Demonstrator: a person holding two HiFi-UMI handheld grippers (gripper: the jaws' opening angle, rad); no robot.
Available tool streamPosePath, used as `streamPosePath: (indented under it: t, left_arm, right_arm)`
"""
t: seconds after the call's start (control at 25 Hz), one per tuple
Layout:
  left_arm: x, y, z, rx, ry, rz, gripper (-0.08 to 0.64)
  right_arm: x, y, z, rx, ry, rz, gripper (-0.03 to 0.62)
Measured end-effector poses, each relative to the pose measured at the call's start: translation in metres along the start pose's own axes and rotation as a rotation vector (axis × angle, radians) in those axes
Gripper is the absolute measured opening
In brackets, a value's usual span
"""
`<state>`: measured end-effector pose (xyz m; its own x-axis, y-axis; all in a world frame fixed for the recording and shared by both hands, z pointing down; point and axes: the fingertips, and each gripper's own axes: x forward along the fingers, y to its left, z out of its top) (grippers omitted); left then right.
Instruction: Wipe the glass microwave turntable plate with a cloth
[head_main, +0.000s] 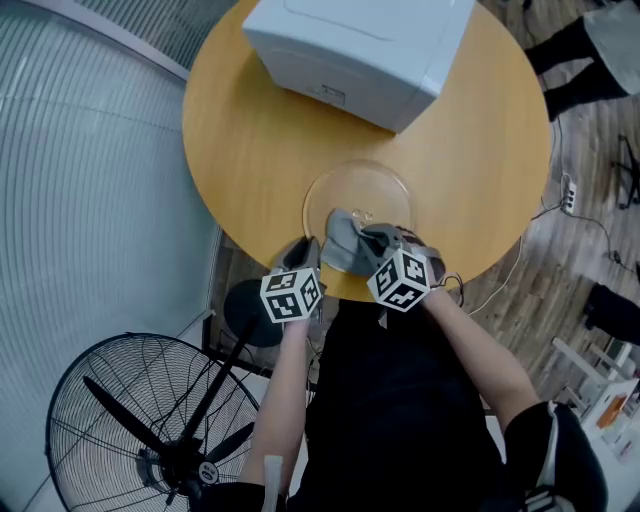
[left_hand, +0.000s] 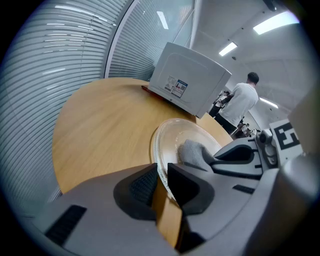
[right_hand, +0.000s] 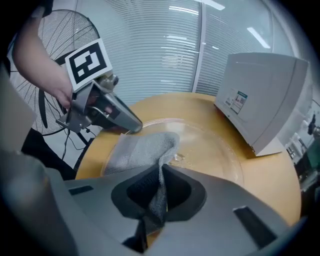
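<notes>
Head view. Round wooden table (head_main: 250, 150). White microwave (head_main: 360, 40) stands at the far edge. The glass turntable plate (head_main: 365, 190) lies flat near the near edge, well apart from the microwave. A grey cloth (head_main: 345, 245) is bunched on the near part of the plate. The left gripper (head_main: 303, 255) sits at the plate's near-left rim. The right gripper (head_main: 372, 245) is just beside it, with its tip at the cloth. A floor fan (head_main: 140, 420) stands below the near-left edge of the table.

Left gripper view. The left gripper (left_hand: 161, 175) has its jaws nearly together, with the plate (left_hand: 172, 135) rim pinched between the pads, right at the table's near edge. The cloth (left_hand: 192, 152) rests on the glass just beyond. The right gripper (left_hand: 217, 159) touches the cloth from the right. The microwave (left_hand: 187, 80) is at the far edge, its label side toward the camera. A person in a white shirt (left_hand: 240, 102) stands beyond the table. Window blinds (left_hand: 65, 55) run along the left.

Right gripper view. The right gripper (right_hand: 160, 187) jaws are clamped on a fold of the cloth (right_hand: 140, 147). The rest of the cloth spreads forward over the near-left part of the plate (right_hand: 210, 150). The left gripper (right_hand: 134, 126) tip meets the plate rim at the cloth's far-left corner. The rest of the glass is bare. The microwave (right_hand: 265, 95) is at the right.
</notes>
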<state>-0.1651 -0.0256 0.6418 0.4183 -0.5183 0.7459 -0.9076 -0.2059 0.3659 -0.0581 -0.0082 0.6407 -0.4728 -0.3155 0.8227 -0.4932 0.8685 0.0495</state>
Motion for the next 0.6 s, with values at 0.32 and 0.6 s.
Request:
streamPosePath:
  t: [0.32, 0.6]
  left_arm:
    - [0.0, 0.0, 0.001, 0.0, -0.002, -0.003, 0.06]
    - [-0.001, 0.0, 0.001, -0.002, 0.0, -0.006, 0.061]
  right_arm:
    - [-0.012, -0.086, -0.021, 0.172, -0.005, -0.144, 0.029]
    - [-0.011, -0.129, -0.018, 0.204, 0.011, -0.248, 0.024]
